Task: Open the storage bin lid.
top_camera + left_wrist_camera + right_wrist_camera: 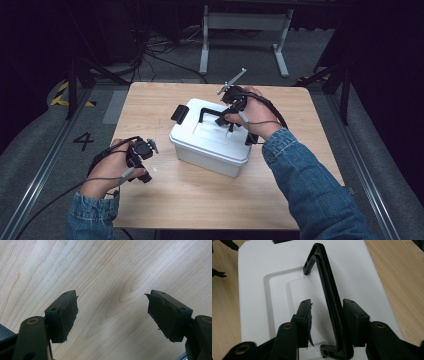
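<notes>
**A lab recording bay**

A small wooden table (210, 200) stands on grey carpet between metal floor rails (40, 170), hemmed by black curtains. Hazard tape (62, 95), a floor number "4" (83, 141), loose cables (155, 52) and a white frame stand (245, 35) suggest a test setup.

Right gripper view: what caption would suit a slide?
Right gripper, jaws either side of the raised black handle on a white box lid.
</notes>
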`<state>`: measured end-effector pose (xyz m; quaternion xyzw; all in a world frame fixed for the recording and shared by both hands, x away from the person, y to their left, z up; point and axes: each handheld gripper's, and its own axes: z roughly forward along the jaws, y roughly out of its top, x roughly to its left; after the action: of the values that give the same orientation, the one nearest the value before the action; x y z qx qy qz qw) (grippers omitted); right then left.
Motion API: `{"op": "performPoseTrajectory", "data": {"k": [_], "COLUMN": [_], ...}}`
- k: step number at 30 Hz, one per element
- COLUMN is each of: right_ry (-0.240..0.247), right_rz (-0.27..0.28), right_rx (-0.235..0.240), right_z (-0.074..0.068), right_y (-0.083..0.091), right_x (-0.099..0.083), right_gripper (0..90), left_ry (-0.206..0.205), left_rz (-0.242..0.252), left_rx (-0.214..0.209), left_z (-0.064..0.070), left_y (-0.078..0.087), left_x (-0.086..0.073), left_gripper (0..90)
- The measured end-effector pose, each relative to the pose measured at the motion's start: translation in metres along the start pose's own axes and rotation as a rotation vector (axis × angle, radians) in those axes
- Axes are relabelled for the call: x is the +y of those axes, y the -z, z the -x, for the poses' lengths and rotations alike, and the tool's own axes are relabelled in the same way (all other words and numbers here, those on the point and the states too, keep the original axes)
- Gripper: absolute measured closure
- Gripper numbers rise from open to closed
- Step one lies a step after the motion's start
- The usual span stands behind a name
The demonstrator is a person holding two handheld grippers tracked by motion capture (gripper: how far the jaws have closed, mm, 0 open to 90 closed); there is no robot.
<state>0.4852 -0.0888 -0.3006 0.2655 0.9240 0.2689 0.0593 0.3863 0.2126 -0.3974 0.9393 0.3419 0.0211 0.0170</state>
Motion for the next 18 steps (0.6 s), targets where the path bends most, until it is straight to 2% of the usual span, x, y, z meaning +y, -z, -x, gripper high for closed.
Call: {"op": "performPoseTrajectory", "data": {"k": [5,11,18], "right_ry": [0.026,0.067,0.091], "right_rz": [-0.007,-0.030,-0.037], "right_rx": [0.002,-0.002,0.016], "right_z": [-0.0023,-0.0075,-0.0085], "right_y": [0.0024,0.0015,0.0018], "right_x": [0.0001,0.0012,0.0022], "right_gripper": [68.2,79.9,81.9], "left_ry": [-0.001,-0.004,-0.010], "left_rz": [-0.004,-0.004,-0.004], "left_rx": [-0.004,-0.004,-0.002], "left_z": [0.0000,0.0005,-0.0006], "left_y": [-0.0003,-0.0013,-0.0014], "left_x": [0.0003,0.0011,0.0029], "left_gripper": [24.9,24.7,24.6]}}
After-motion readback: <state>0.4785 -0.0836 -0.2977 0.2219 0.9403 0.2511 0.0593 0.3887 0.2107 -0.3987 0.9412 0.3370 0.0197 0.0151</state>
